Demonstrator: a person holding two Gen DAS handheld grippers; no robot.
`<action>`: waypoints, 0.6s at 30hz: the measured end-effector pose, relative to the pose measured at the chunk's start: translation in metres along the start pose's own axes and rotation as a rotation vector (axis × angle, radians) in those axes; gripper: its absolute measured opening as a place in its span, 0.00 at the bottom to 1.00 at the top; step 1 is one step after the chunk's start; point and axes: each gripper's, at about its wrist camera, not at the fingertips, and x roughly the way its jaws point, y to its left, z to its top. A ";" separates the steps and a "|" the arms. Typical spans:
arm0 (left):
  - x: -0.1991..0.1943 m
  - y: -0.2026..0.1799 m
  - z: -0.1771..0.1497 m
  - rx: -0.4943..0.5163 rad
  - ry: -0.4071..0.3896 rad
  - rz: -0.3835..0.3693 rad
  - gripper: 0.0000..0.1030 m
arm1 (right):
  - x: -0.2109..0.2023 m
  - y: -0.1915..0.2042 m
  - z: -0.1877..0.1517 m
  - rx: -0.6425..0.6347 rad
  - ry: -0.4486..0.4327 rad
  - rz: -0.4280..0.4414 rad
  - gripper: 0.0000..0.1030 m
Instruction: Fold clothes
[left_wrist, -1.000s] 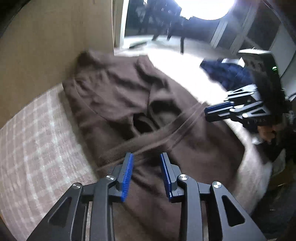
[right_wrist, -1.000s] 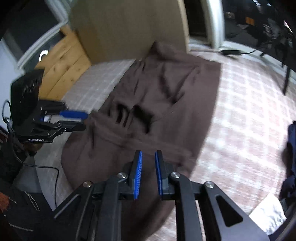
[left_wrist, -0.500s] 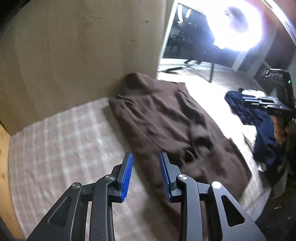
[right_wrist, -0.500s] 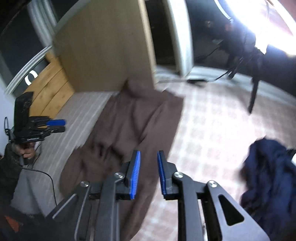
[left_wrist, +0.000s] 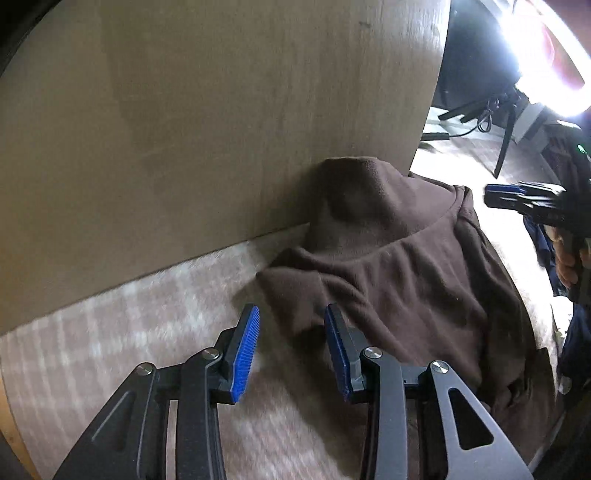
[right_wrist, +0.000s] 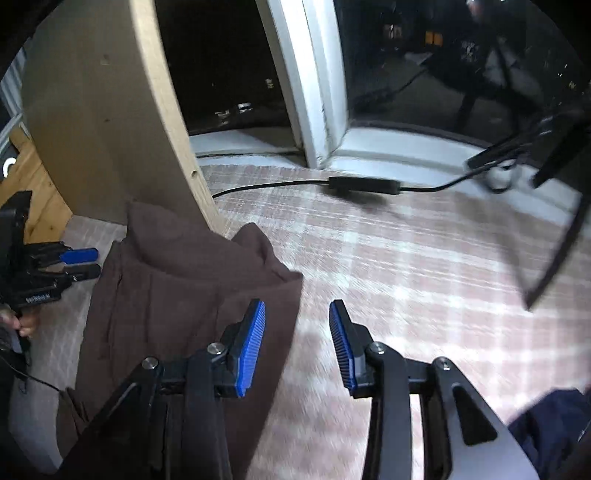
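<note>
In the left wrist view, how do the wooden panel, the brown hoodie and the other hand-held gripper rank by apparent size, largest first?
1. wooden panel, fills most of the upper picture.
2. brown hoodie, lying on the checked cover.
3. right hand-held gripper, small at the right edge; it is farther from the camera, so its true size is unsure.

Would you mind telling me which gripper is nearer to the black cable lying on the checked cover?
Right. The right gripper hangs open over the checked cover with the black cable just beyond it; the left gripper is farther, across the brown hoodie.

Home: plaid bedding (right_wrist: 388, 258), wooden headboard (left_wrist: 184, 129)
</note>
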 end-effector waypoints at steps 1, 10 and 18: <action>0.004 0.000 0.002 0.010 0.000 0.000 0.38 | 0.004 -0.001 0.002 -0.001 0.007 0.018 0.35; 0.025 -0.008 0.010 0.047 0.013 0.000 0.42 | 0.031 0.005 0.007 -0.050 0.038 0.068 0.41; 0.006 -0.016 0.007 0.064 -0.043 -0.054 0.13 | 0.009 0.021 0.003 -0.095 -0.023 0.095 0.11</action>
